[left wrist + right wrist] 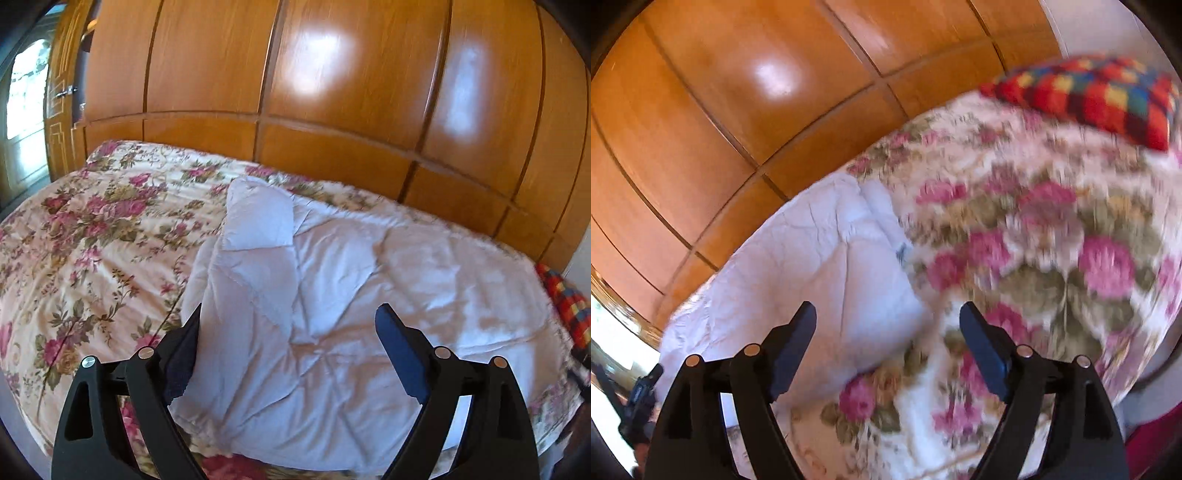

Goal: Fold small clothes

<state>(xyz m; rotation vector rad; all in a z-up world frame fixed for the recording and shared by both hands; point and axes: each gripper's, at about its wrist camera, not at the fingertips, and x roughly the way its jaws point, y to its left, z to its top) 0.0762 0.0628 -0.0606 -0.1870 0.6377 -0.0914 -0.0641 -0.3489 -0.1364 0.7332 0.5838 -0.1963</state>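
Left gripper [288,321] is hovering spread wide, empty, directly over the white garment [332,295]; right gripper [888,321], equally agape, is seeing it off leftward, farther away.

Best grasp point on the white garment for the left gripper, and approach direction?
Probably the folded-over flap's free edge on the white garment. That edge is raised and distinct, while the rest lies flat on the floral bedspread. Bring the open left gripper forward from the near side, fingers straddling the edge.
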